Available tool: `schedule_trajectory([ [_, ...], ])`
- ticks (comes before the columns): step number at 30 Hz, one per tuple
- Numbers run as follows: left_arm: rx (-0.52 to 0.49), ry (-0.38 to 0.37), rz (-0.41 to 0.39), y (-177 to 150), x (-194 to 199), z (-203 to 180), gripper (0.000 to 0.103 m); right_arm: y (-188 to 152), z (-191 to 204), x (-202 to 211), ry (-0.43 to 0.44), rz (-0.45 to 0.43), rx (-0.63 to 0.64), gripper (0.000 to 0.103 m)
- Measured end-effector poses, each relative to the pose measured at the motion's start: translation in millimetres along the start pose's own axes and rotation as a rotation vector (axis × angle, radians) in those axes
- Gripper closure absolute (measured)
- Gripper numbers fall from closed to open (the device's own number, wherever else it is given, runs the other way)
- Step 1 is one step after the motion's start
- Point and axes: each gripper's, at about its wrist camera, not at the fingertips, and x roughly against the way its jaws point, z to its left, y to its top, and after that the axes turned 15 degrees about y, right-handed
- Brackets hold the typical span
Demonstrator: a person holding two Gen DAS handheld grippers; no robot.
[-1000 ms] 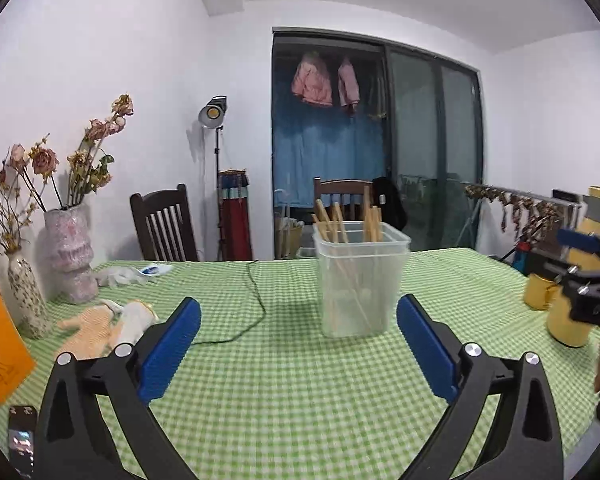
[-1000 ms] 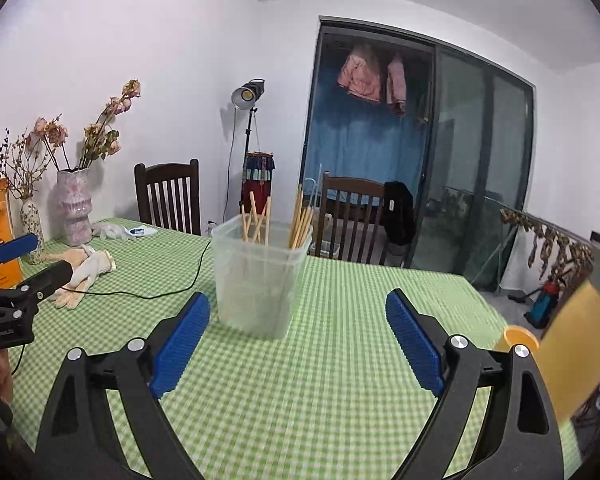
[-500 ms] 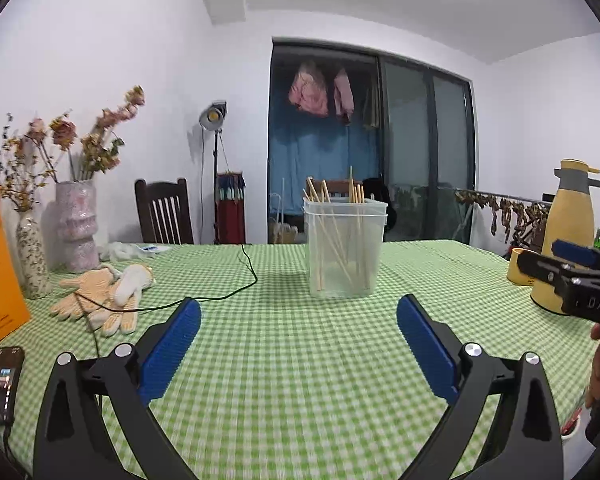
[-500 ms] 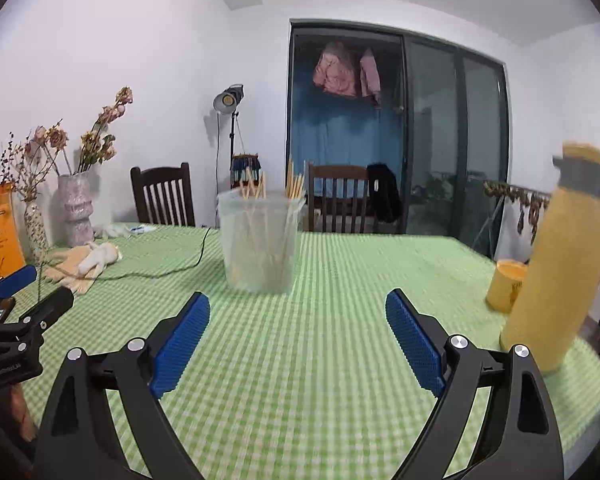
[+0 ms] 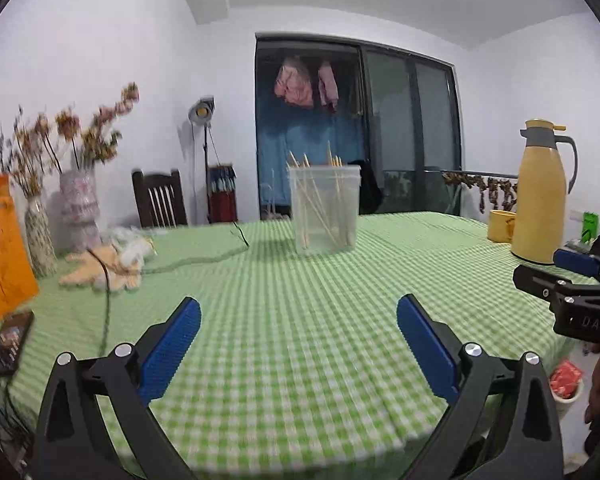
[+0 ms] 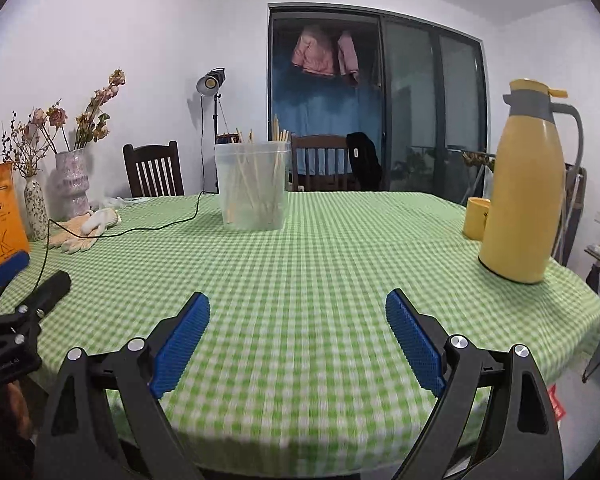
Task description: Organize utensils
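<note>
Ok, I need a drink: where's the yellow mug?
In both views the yellow mug stands on the table's right side, just left of the yellow thermos jug.

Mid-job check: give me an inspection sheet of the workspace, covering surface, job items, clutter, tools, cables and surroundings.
Surface: table with green checked cloth, near half bare.
Job's things: clear tub standing upright at the far middle, wooden sticks leaning inside it.
Clutter: yellow jug and yellow cup at right; work gloves, two vases, orange sign at left; phone at the left edge.
Grippers: left tool and right tool both open, empty, above the near edge.
Cables: black cable running across the gloves.
Surroundings: chairs, lamp stand, glass door.
</note>
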Motion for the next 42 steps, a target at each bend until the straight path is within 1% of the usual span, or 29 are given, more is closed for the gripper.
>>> schedule_trajectory([
  [4, 0.010, -0.014, 0.014, -4.9, 0.5, 1.4, 0.008, -10.4, 8.3, -1.2, 0.021, 0.026, 0.005, 0.017],
  [8, 0.011, -0.017, 0.034, -6.0, -4.1, 1.3, 0.008, -10.2, 12.9, -2.1, 0.024, 0.018, 0.014, 0.017],
  [10, 0.012, -0.017, 0.034, -6.0, -4.4, 1.5, 0.008, -8.9, 12.1, -0.4, 0.013, 0.006, 0.014, 0.013],
  [11, 0.012, -0.016, 0.032, -6.5, -4.2, 1.7, 0.008, -8.9, 12.2, 0.0, 0.009, 0.003, 0.010, 0.012],
  [13, 0.011, -0.016, 0.026, -5.0, -3.5, 1.3, 0.008, -8.5, 10.6, 0.5, 0.016, -0.004, 0.000, 0.009],
  [22, 0.000, -0.021, 0.018, -4.3, -2.1, -2.4, 0.008, -9.5, 16.3, -0.5, 0.009, -0.003, 0.025, 0.009],
  [42, -0.005, -0.023, 0.005, -2.3, 0.3, -4.2, 0.008, -9.0, 18.3, 0.2, 0.008, -0.006, 0.029, 0.009],
])
